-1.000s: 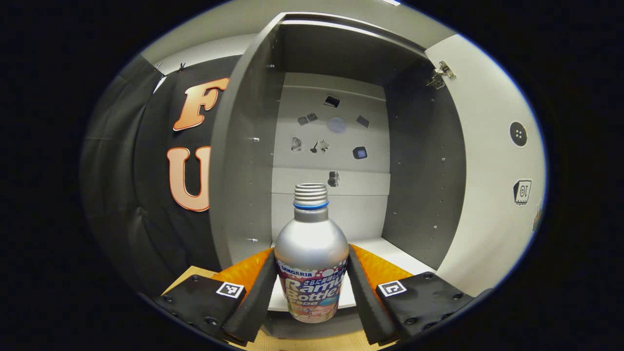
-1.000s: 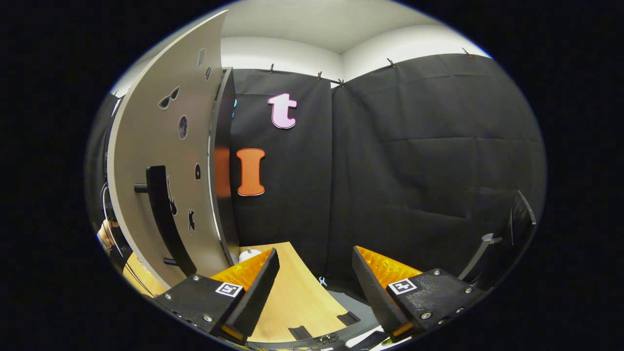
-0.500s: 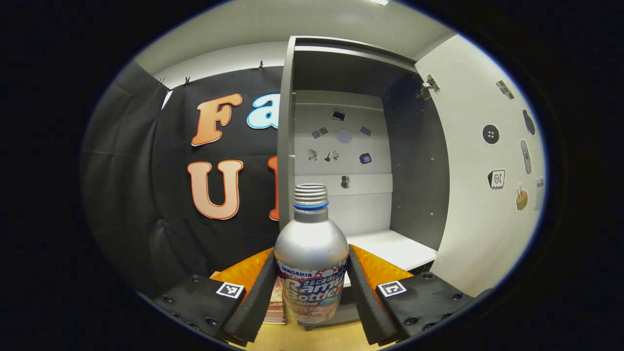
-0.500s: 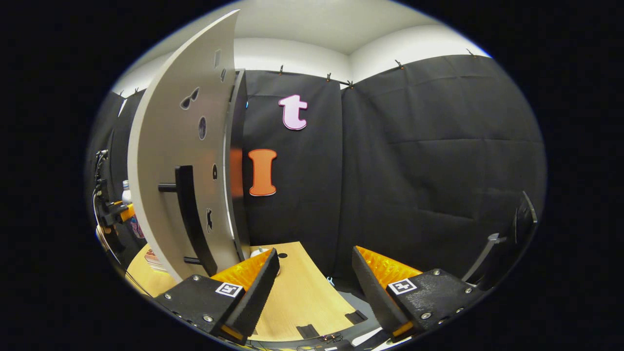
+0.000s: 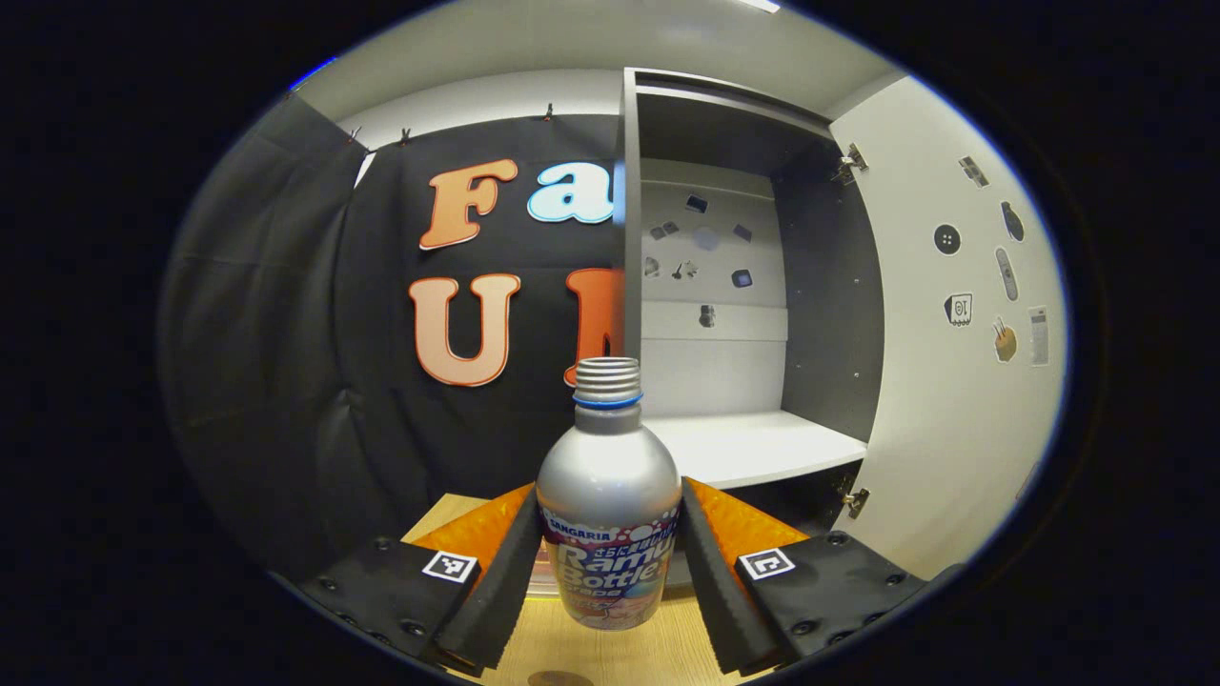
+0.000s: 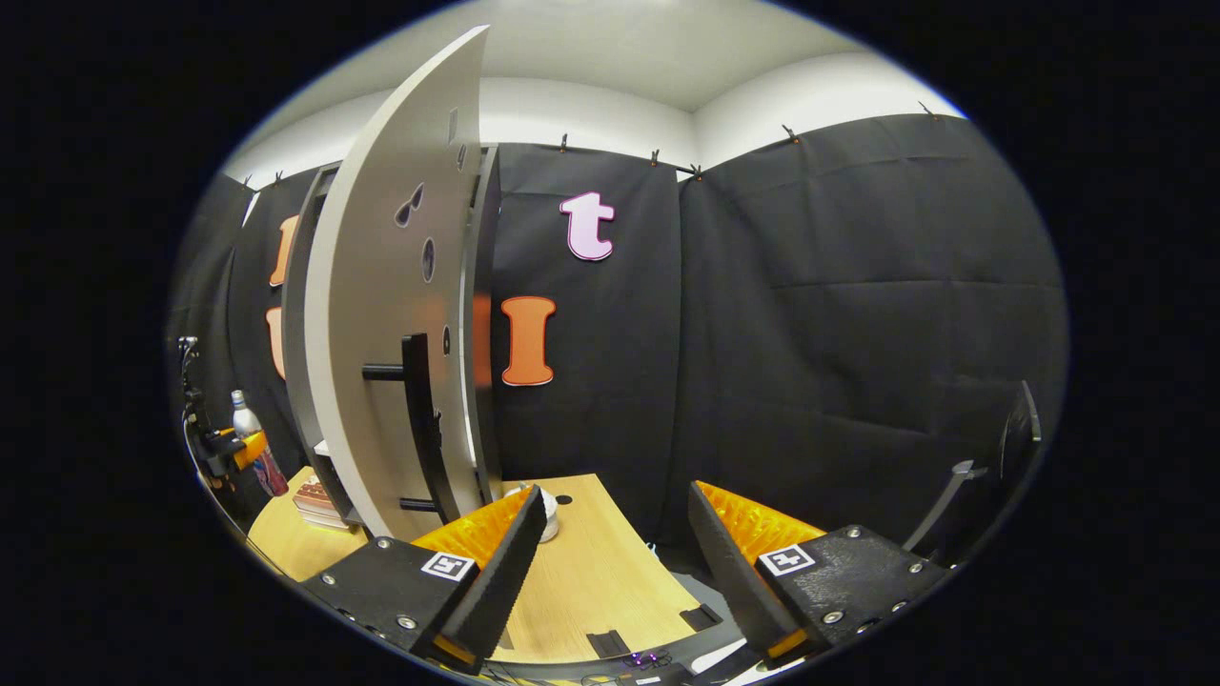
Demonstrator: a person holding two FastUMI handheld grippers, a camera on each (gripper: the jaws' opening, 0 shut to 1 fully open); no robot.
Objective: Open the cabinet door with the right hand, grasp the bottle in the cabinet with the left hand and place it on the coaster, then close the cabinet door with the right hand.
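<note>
In the left gripper view a silver bottle (image 5: 608, 476) with a colourful label and no cap stands upright between my left gripper's fingers, and the left gripper (image 5: 608, 495) is shut on it. The bottle hangs above the wooden table (image 5: 620, 648), outside the open cabinet (image 5: 753, 448), which is ahead to the right. The pale cabinet door (image 6: 381, 324) stands wide open, its black bar handle (image 6: 419, 419) to the left of my right gripper (image 6: 618, 495), which is open and holds nothing. Far left in the right gripper view, the bottle (image 6: 246, 419) appears small in the other gripper.
The cabinet's white shelf is bare. The door (image 5: 953, 333) swings out on the right in the left gripper view. A stack of books (image 6: 319, 500) lies by the cabinet's base. A small white object (image 6: 550, 524) sits on the table (image 6: 591, 581). A dark stand (image 6: 1010, 448) rises at far right.
My left gripper has drawn back out of the cabinet and shifted left with the bottle still in it. The right gripper has backed away from the door, staying open.
</note>
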